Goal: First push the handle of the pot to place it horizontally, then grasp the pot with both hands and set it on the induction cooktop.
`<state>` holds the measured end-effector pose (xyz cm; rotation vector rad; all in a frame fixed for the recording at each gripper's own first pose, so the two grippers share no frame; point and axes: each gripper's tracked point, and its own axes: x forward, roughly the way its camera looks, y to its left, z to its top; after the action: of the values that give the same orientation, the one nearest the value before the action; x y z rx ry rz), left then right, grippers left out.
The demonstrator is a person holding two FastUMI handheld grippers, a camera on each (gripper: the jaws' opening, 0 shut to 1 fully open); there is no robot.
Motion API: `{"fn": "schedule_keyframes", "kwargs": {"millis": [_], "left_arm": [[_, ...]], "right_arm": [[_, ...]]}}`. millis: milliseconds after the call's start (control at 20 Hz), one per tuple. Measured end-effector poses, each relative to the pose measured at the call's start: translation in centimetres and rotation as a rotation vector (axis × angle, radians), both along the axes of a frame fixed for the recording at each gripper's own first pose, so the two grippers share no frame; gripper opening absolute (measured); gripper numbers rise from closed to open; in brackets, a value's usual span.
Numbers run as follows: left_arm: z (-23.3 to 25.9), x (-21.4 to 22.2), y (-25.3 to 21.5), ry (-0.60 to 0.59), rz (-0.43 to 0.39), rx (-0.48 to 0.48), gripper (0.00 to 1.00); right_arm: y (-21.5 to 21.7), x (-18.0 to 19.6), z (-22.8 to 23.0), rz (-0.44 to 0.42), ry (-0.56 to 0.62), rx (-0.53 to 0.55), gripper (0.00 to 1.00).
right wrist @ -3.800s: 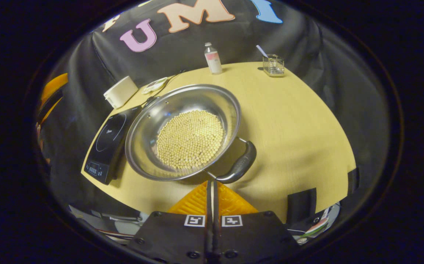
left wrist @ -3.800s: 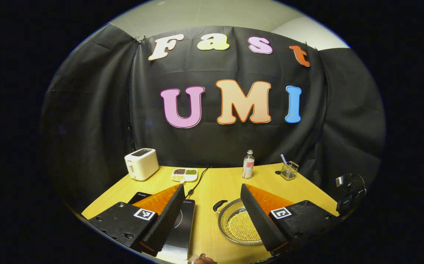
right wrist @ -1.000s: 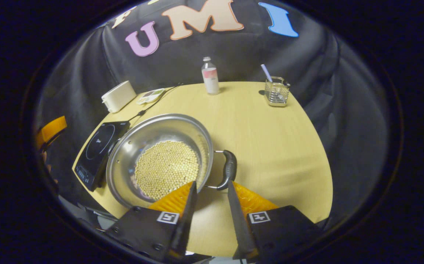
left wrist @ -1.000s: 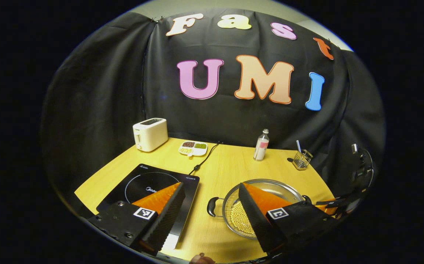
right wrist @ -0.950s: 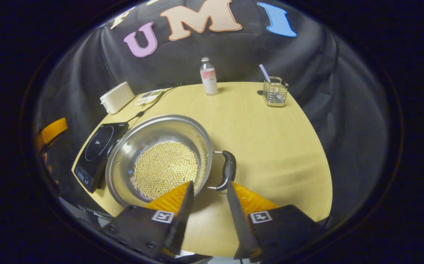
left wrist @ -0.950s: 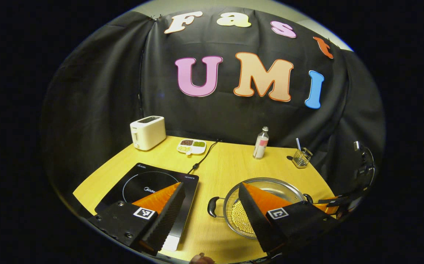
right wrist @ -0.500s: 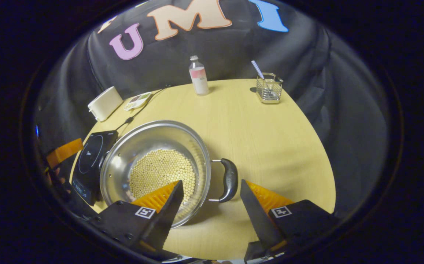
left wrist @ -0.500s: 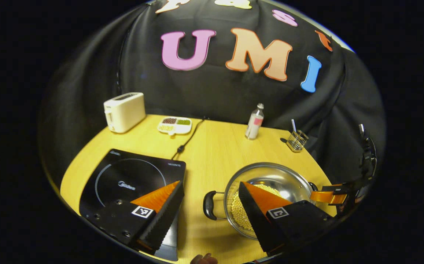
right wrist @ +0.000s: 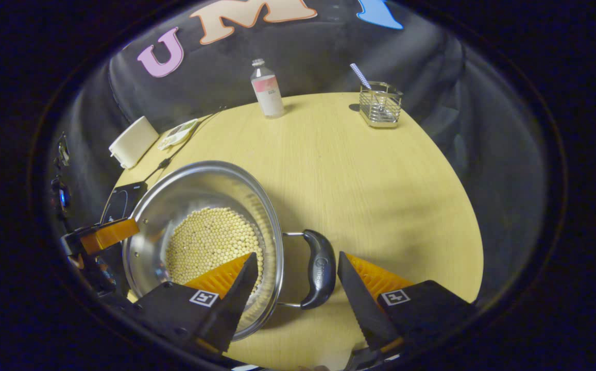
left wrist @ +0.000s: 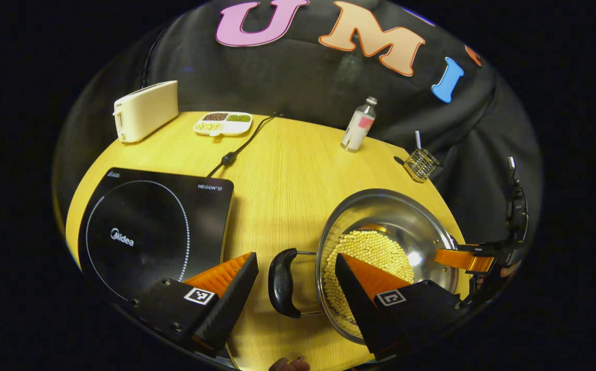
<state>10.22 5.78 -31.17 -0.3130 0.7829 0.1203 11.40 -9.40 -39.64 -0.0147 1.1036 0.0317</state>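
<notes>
Straddling the pot handles, each hand-held gripper stands spread.

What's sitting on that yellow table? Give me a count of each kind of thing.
Pot: 1
Induction cooktop: 1
Toaster: 1
Divided dish: 1
Bottle: 1
Wire basket: 1
Total: 6
</notes>
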Motion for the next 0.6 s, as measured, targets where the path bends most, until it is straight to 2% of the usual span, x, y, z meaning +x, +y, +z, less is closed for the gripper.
{"fn": "schedule_keyframes", "kwargs": {"millis": [150,350,400,500,600], "left_arm": [[-1.5,0.0,-0.2,0.039,0.018,-0.039,0.98],[-2.0,0.2,-0.4,0.037,0.021,-0.037,0.97],[-2.0,0.3,-0.6,0.039,0.015,-0.037,1.00],[-2.2,0.3,-0.7,0.047,0.005,-0.030,0.96],[-2.1,0.3,-0.4,0.047,0.008,-0.010,0.89]], "right_arm": [[0.3,0.0,-1.2,0.000,0.027,0.013,0.98],[0.4,0.2,-1.7,-0.003,0.031,0.022,0.95],[0.4,0.3,-1.9,-0.007,0.032,0.021,0.91],[0.3,0.3,-1.9,-0.013,0.040,0.028,0.79],[0.2,0.4,-2.1,-0.016,0.041,0.028,0.73]]}}
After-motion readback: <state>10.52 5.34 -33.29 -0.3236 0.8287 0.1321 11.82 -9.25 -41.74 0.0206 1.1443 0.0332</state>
